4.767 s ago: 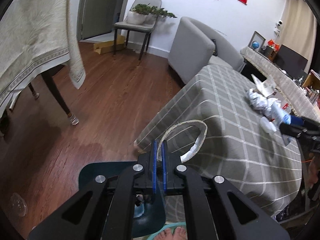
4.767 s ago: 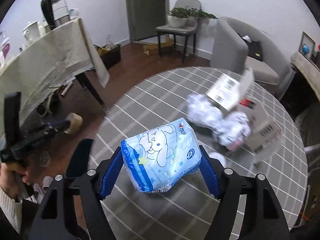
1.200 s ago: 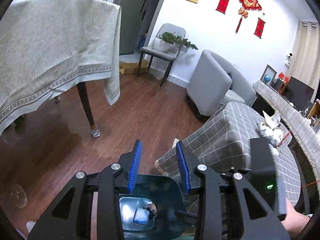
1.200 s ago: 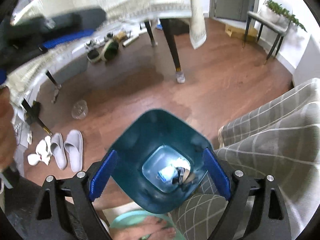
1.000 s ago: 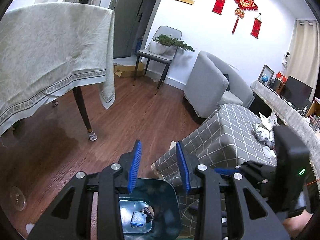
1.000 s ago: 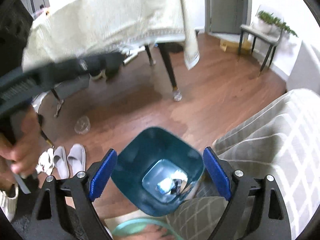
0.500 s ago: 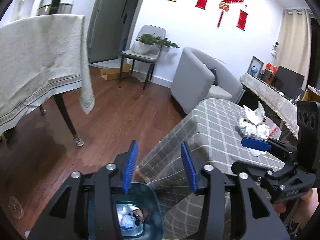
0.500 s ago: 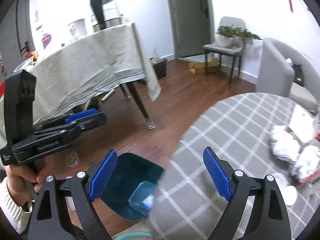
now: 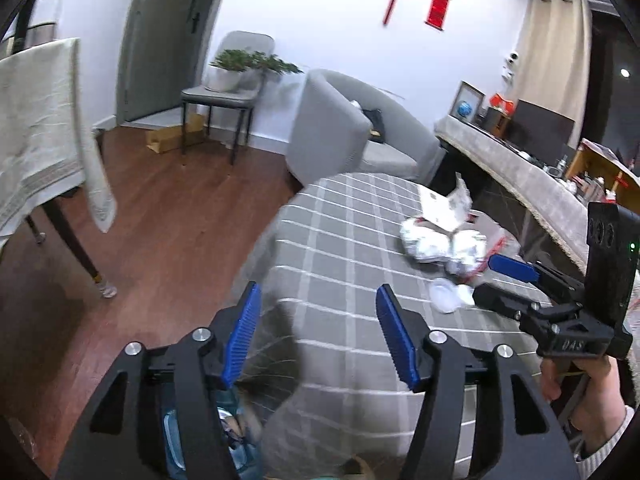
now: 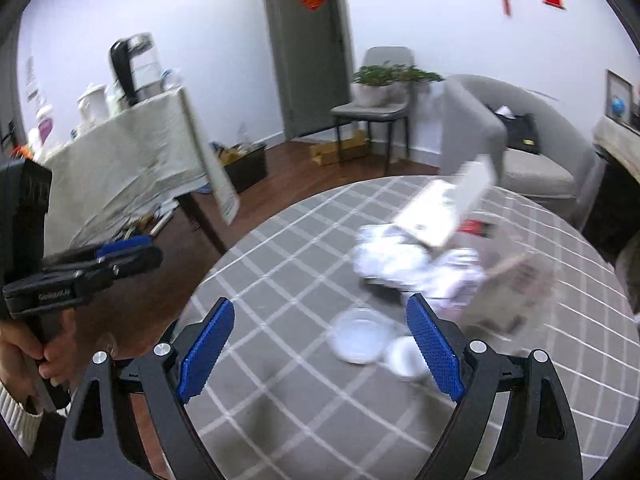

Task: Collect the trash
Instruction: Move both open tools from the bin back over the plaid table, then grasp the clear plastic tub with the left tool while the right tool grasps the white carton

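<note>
A heap of trash lies on the grey checked round table (image 10: 280,276): crumpled white wrappers (image 10: 400,260), an open white carton (image 10: 444,208), a torn box (image 10: 516,284) and two clear plastic lids (image 10: 360,340). The heap also shows in the left wrist view (image 9: 440,240). My right gripper (image 10: 320,352) is open and empty just above the table, with the lids between its fingers. My left gripper (image 9: 320,340) is open and empty over the table's near edge. The teal bin (image 9: 200,440) with trash in it shows below the left gripper.
A dining table with a cream cloth (image 10: 132,160) stands to the left over wooden floor. A grey armchair (image 9: 344,128) and a chair with a potted plant (image 9: 236,76) stand behind the round table. A sideboard (image 9: 520,176) runs along the right.
Both grippers have swung up from the bin toward the table. The right gripper has moved close to the trash heap. The left gripper's jaws have opened wider.
</note>
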`<state>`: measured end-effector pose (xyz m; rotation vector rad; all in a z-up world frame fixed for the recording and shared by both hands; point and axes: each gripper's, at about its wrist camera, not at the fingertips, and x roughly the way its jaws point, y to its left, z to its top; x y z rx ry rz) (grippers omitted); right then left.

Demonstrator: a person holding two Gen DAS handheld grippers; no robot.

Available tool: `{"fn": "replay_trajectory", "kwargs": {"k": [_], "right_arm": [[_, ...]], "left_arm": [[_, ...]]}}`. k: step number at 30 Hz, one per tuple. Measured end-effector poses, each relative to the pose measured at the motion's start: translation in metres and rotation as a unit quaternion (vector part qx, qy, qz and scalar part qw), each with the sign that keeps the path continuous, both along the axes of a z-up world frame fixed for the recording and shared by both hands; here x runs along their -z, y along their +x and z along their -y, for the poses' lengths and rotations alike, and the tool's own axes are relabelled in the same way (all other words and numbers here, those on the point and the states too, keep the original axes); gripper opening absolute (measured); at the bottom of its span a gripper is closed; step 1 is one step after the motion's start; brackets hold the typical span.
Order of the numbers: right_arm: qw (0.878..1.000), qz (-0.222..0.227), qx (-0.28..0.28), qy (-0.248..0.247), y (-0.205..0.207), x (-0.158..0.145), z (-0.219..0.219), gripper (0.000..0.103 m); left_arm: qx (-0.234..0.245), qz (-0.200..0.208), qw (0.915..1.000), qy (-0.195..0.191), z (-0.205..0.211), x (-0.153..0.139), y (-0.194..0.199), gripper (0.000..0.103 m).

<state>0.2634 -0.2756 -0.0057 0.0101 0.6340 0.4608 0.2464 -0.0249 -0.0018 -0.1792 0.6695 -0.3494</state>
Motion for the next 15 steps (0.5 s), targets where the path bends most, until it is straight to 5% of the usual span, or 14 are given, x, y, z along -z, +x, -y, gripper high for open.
{"fn": "replay_trajectory", "kwargs": {"k": [15], "right_arm": [[0.996,0.009,0.082,0.028,0.006,-0.017,0.09,0.092]], "left_arm": [[0.108,-0.027,0.991,0.074,0.108,0.011,0.027,0.075]]}}
